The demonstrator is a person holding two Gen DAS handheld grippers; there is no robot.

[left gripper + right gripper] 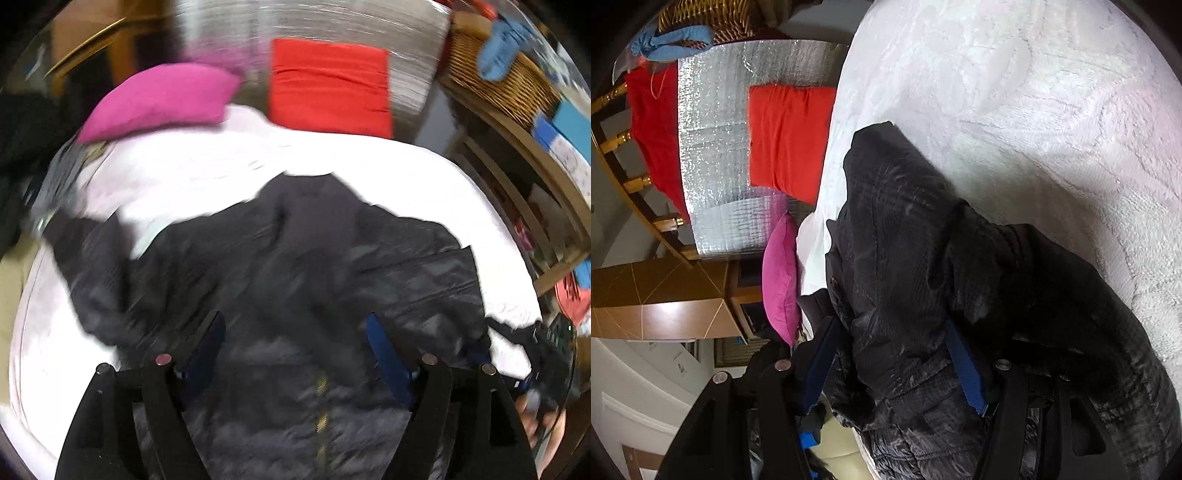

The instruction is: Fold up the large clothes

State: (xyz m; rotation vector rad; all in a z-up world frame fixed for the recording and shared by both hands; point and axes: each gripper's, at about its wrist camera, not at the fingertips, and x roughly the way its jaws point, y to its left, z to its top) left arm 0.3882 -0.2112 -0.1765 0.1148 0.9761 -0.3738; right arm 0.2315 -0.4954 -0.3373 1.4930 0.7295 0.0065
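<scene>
Black jacket: lies on bed, directly beneath left claw.
Left claw: wide open, empty.
Right claw: closed around jacket fabric.

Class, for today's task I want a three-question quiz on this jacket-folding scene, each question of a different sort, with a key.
1. True or false: the left tongs stand open above the dark jacket.
2. Which cushion lies on the white bedspread? A) pink B) green C) yellow
3. Fill in: a fold of the jacket sits between the blue pads of the ____ tongs.

Key: 1 true. 2 A, the pink cushion. 3 right; the right tongs have jacket fabric between their pads, though whether they press on it cannot be told.
</scene>
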